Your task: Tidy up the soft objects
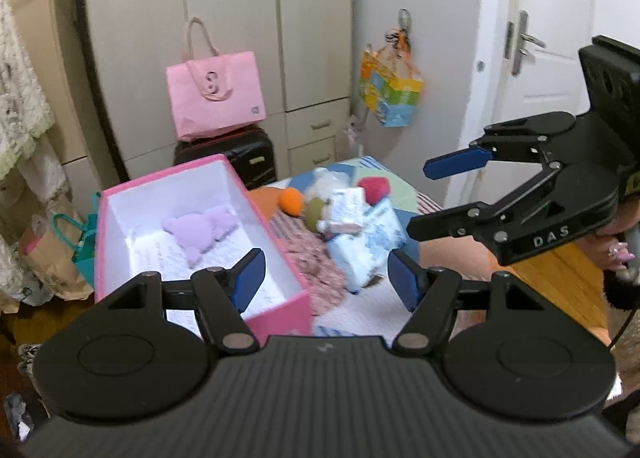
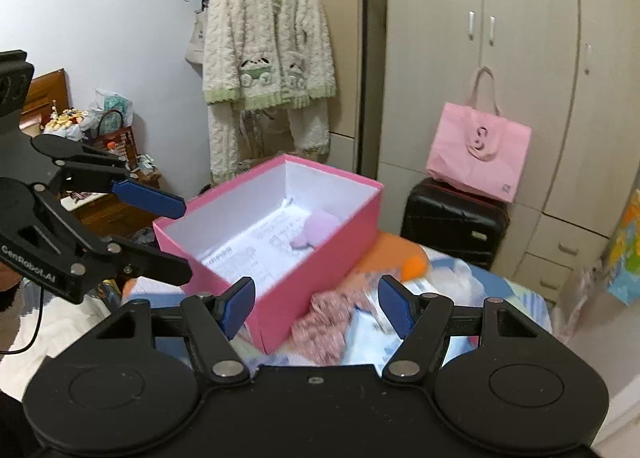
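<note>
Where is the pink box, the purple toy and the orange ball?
pink box (image 1: 276,308): left wrist view, on its pink outer side wall.
purple toy (image 1: 200,232): left wrist view, on its middle, inside the box.
orange ball (image 1: 291,201): left wrist view, on its round front, outside the box.

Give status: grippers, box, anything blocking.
Left gripper open, empty. Right gripper open, empty. Pink box open, purple plush inside; other soft items piled beside it. Nothing blocking the box.
</note>
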The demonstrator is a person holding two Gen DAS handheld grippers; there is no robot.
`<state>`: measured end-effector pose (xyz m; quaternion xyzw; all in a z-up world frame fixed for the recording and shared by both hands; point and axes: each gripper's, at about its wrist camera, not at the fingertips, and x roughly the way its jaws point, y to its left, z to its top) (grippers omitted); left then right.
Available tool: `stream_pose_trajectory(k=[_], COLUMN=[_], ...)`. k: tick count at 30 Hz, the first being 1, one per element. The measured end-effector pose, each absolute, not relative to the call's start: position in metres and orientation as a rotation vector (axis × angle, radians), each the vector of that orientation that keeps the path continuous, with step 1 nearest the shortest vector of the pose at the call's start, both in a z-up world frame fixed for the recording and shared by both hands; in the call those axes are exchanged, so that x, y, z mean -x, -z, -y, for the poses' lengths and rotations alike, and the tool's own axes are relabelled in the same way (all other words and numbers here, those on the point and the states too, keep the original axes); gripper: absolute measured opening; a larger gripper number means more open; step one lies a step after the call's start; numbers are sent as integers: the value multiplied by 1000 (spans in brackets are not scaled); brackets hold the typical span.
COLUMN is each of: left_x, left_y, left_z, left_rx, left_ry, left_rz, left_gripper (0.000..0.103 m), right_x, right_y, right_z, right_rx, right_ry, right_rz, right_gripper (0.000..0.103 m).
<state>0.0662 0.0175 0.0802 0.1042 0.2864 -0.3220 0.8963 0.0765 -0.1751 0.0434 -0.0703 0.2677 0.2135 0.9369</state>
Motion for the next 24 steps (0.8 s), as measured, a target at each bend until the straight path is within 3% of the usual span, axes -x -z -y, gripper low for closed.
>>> stream_pose_trajectory(k=[13,24], left_x=[-54,-94], left_y=[-26,27], left_z=[37,64], left_rx=[-223,-82], left_ry=[754,755], left_rz=[-601,-664], left_gripper=[64,62], right_x=[-60,-94], right_y=[13,58], right_z=[232,261], right_rx=[70,20], right_ry=[-393,-336], right_rz=[-523,-496], right_gripper=[73,73])
